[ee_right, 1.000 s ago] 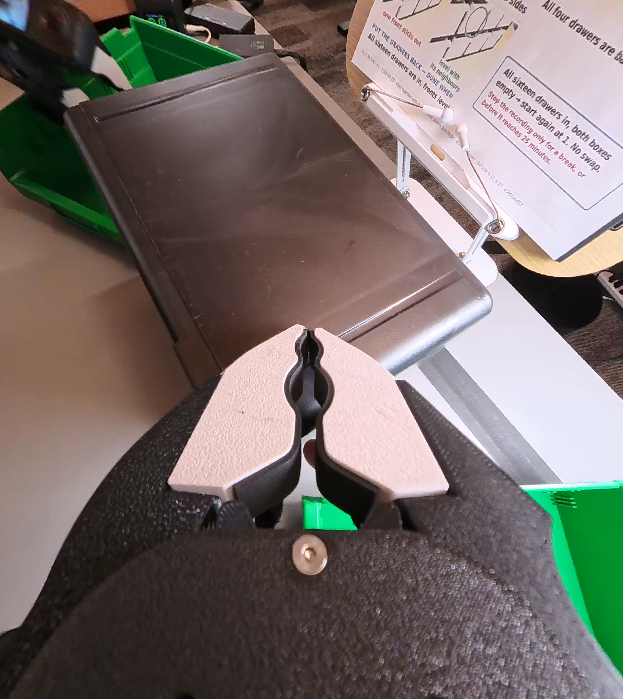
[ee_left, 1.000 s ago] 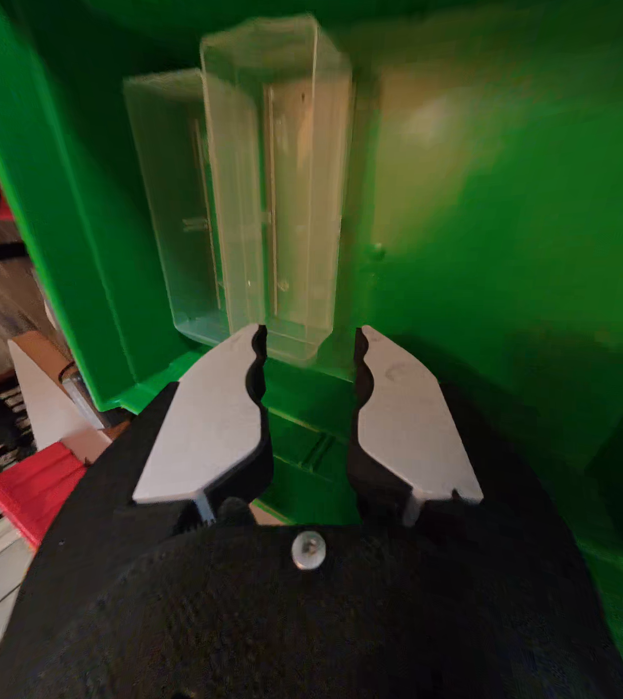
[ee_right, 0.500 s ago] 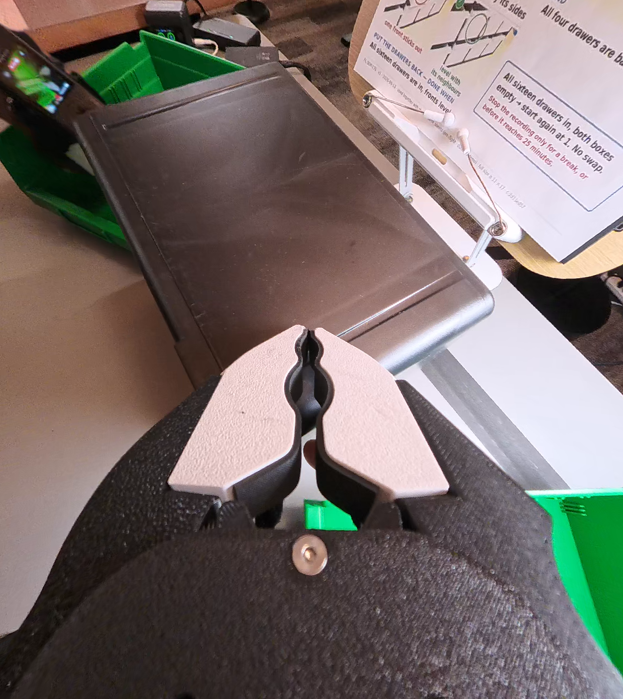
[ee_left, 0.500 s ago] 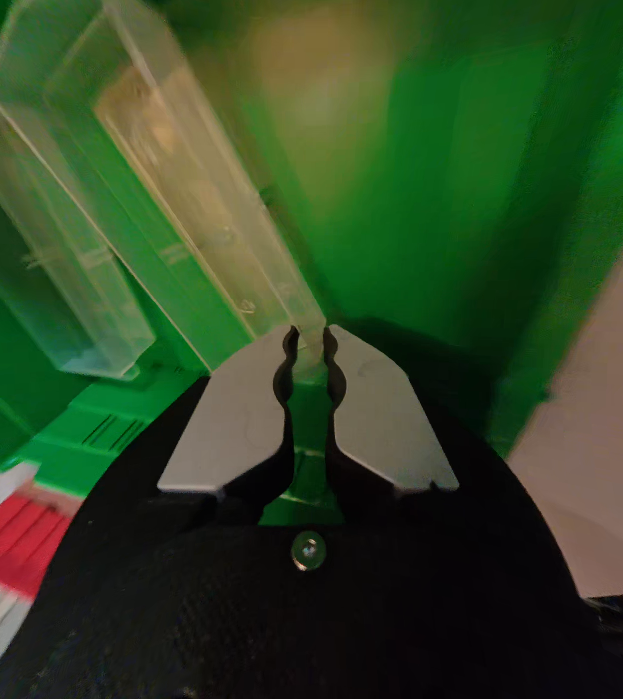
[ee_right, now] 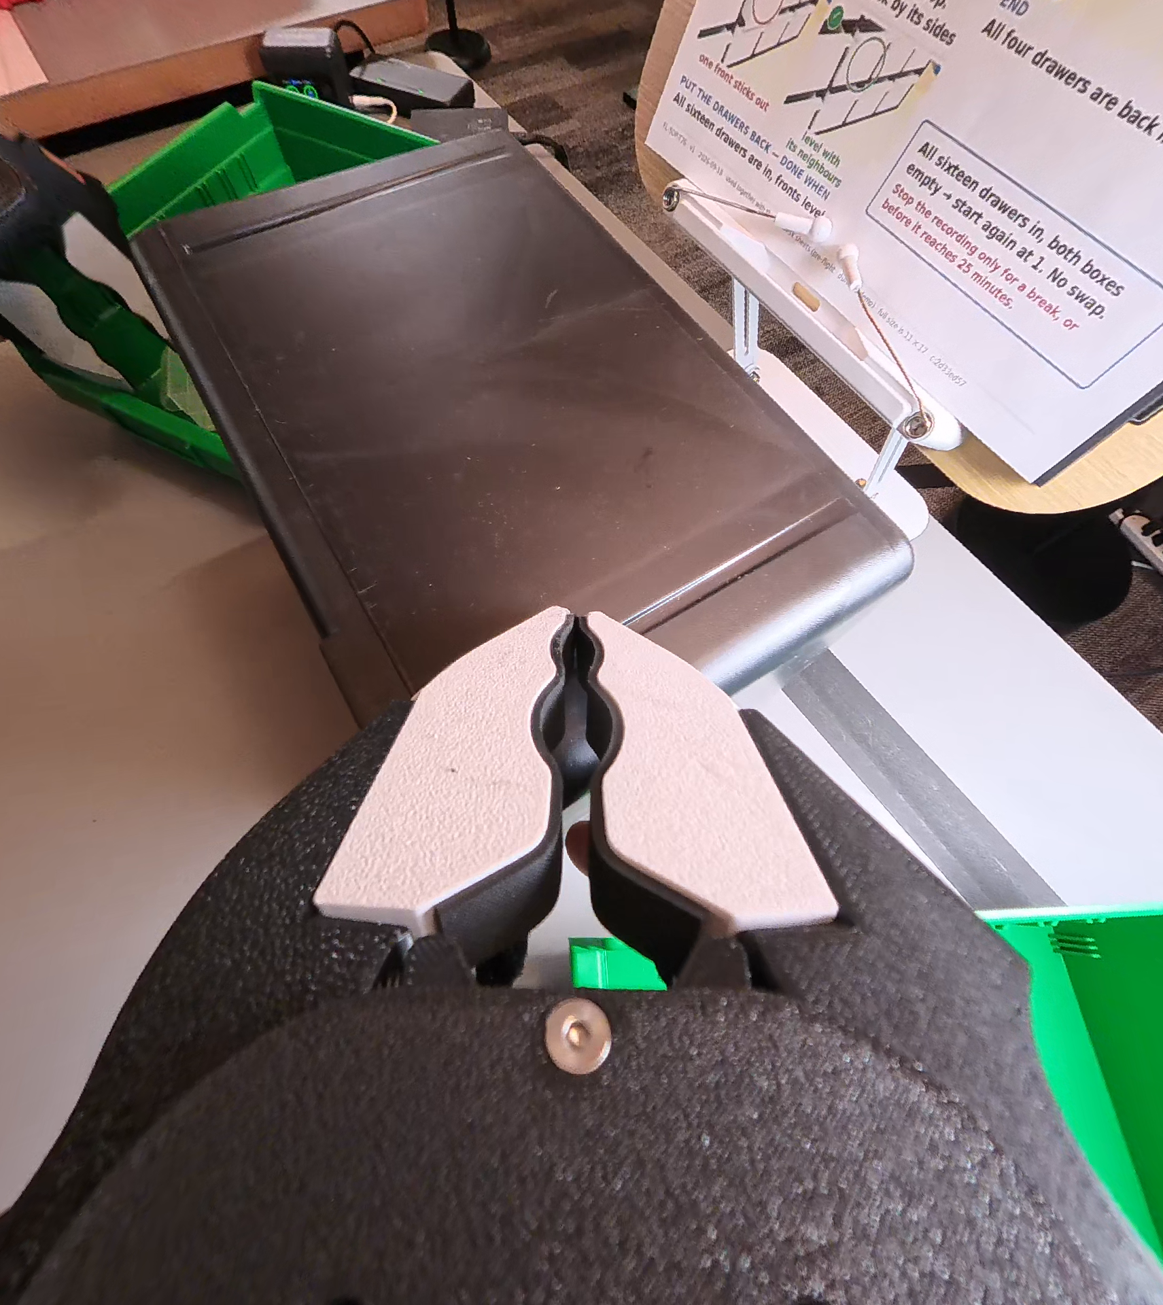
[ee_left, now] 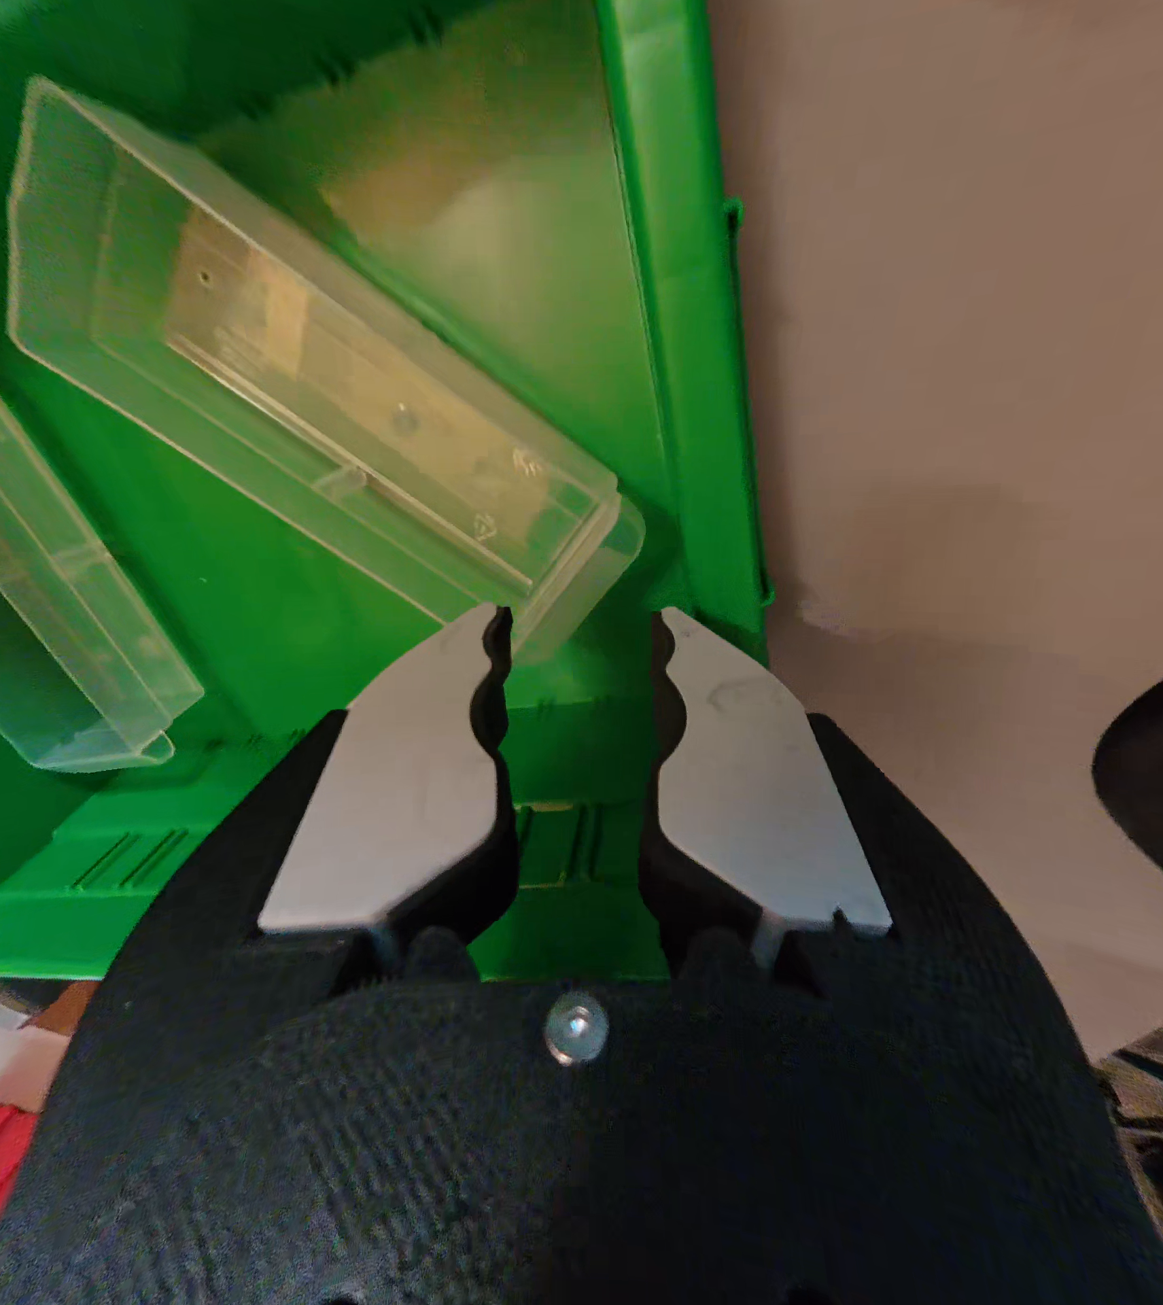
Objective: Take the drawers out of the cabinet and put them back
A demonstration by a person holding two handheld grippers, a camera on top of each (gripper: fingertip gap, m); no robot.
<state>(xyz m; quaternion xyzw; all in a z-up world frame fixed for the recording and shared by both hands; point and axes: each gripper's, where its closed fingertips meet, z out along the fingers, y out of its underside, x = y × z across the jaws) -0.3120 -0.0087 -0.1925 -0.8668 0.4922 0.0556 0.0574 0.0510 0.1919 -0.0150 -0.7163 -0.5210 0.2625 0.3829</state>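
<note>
Since half a second ago the left gripper [ee_left: 582, 621] has spread its jaws wide and let go of the clear drawer [ee_left: 296, 395]; that drawer now lies slanted in the green bin [ee_left: 677, 353], its near corner just ahead of the left finger [ee_left: 416, 770].

Right view only: black cabinet [ee_right: 493, 395] top on the table [ee_right: 70, 706], instruction sheet [ee_right: 1030, 183] on a stand behind it, a second green bin [ee_right: 1129, 1045] at lower right. Right gripper [ee_right: 577, 625] hovers over the cabinet's near end, jaws pressed together, nothing between them.

Left view only: a second clear drawer [ee_left: 34, 579] lying at the bin's left, apart from the first. Both drawers are out of the cabinet.
</note>
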